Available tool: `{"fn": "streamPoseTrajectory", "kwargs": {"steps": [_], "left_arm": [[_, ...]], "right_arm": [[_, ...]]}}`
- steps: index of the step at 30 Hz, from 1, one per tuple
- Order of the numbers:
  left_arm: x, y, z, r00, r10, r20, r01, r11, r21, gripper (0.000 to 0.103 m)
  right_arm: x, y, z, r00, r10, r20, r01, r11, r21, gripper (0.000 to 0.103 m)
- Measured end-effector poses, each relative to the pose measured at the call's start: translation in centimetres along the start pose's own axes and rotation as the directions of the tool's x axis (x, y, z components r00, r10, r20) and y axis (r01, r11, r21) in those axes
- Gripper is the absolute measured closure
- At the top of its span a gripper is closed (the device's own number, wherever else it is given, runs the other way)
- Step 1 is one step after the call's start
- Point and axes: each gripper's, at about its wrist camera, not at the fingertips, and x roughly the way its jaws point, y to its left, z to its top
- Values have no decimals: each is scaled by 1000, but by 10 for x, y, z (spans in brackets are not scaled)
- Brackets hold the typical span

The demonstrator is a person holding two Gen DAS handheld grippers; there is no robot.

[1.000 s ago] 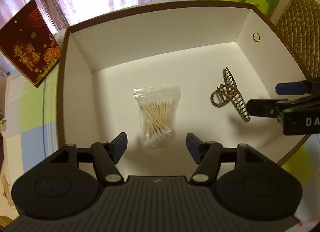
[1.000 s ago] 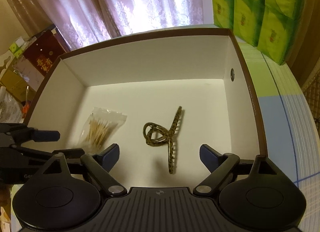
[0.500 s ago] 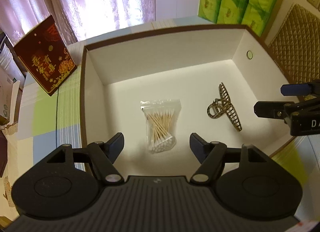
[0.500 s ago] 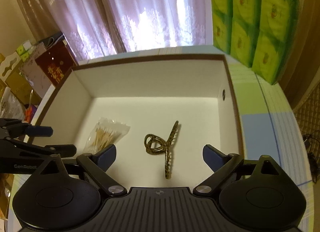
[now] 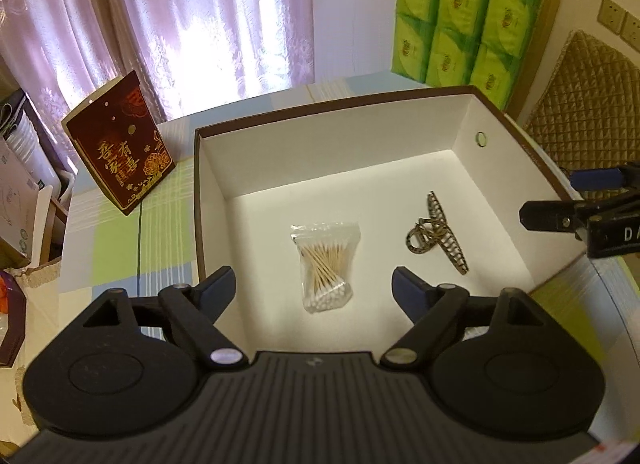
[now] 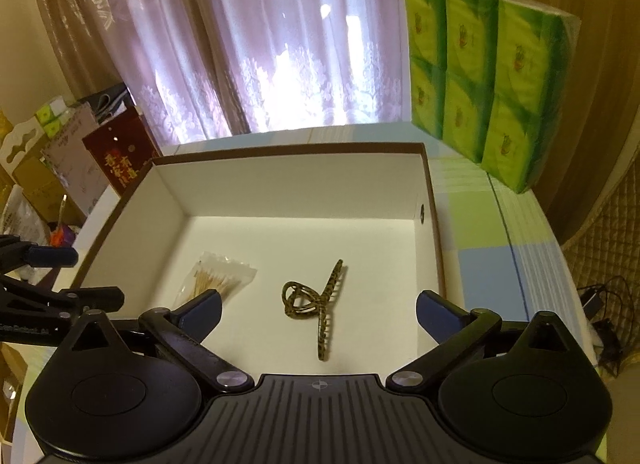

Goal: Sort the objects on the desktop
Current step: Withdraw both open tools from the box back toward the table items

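Note:
A brown-rimmed white box [image 5: 208,199] [image 6: 434,223] stands on the table. On its floor lie a clear bag of cotton swabs [image 5: 326,266] [image 6: 218,280] and, to its right, a patterned hair claw clip [image 5: 436,238] [image 6: 316,304]. My left gripper [image 5: 314,288] hangs open above the box's near edge, in line with the swab bag, holding nothing. My right gripper [image 6: 318,312] is open above the near edge too, over the clip, and empty. Each gripper shows at the side of the other's view.
Stacked green tissue packs [image 5: 464,23] [image 6: 488,75] stand behind the box at the right. A dark red gift box [image 5: 120,151] [image 6: 116,159] leans at the back left. A quilted chair back [image 5: 584,103] is at the right, clutter at the far left.
Both grippers have pulled up and back from the box, so it looks smaller and more of the room shows. The swab bag and clip lie where they were.

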Motion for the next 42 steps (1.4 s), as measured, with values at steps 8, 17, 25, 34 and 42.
{"fn": "streamPoseTrajectory", "kwargs": {"steps": [8,17,25,34,42], "left_arm": [[-30,4,-32,999,-5,37,3,999,54,16],[-70,20,-80,996,-19,88,18,1000,9,10],[-80,8,-137,998,-43,50,41,999,26,8],[-79,-12,-181,999,-53,13,53,999,8,8],[-62,-20,-201,998,-61,-31,65,990,124,8]], "right_arm": [[-23,-13,-21,1000,5,25,-6,1000,21,2],[-58,-27,-64,999,21,47,-24,998,51,2],[-74,-31,-122,1000,23,12,-24,994,104,2],[-81,-18,-184,999,-10,-52,13,998,69,2],[-74,-16,-215,992,-33,-119,41,997,64,2]]}}
